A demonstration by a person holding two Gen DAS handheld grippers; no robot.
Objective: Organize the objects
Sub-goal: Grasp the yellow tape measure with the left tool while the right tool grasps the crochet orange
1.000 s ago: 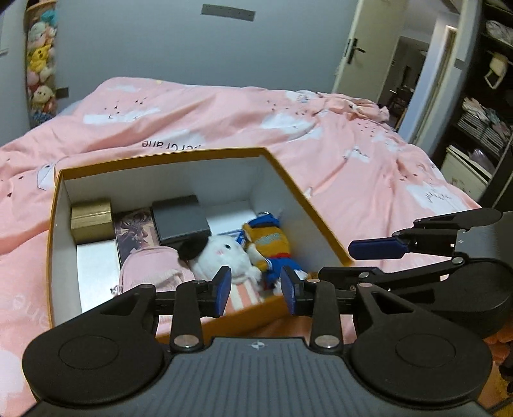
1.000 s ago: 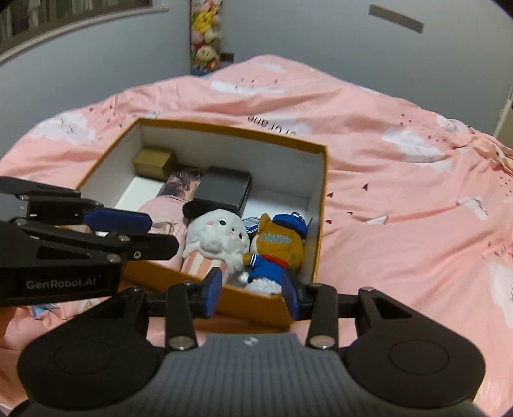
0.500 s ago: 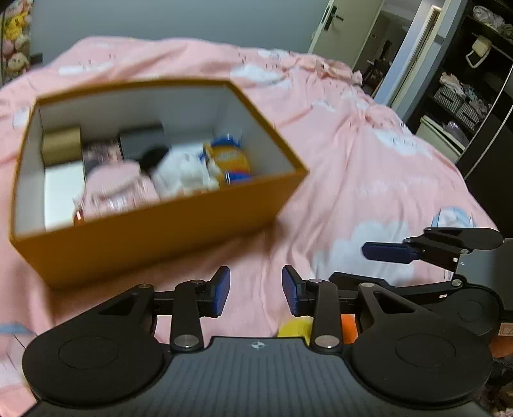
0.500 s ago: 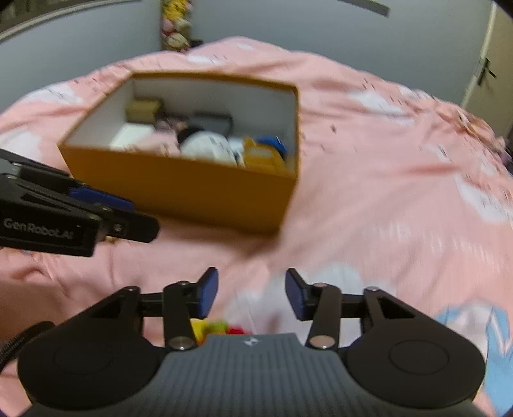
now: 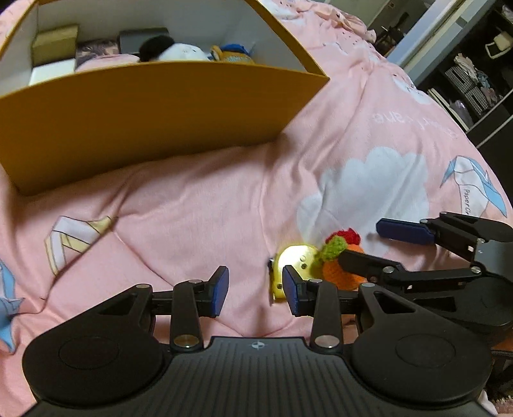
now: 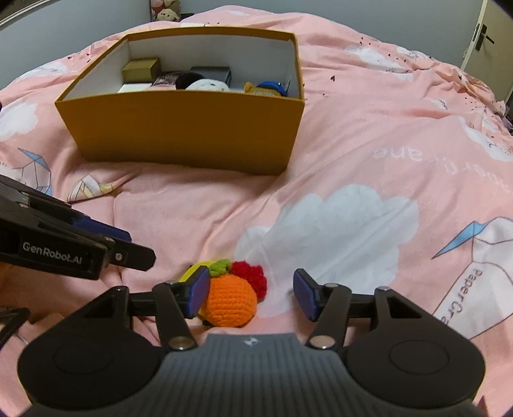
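A crocheted orange toy with green leaves and a red knitted piece lies on the pink duvet beside a yellow toy. My right gripper is open, low over the duvet, its left pad touching or nearly touching the orange toy. It also shows in the left wrist view. My left gripper is open and empty, with the yellow toy just past its right pad. The orange open box stands further back, holding a white plush, an orange-and-blue plush and small boxes.
The pink duvet covers the whole bed. A doorway and dark shelves stand to the right of the bed. Plush toys hang on the far wall.
Both grippers have pulled back from over the box and dropped toward the duvet. The knitted toys, at the frame edge before, now lie at the fingertips. The right jaws have opened wider.
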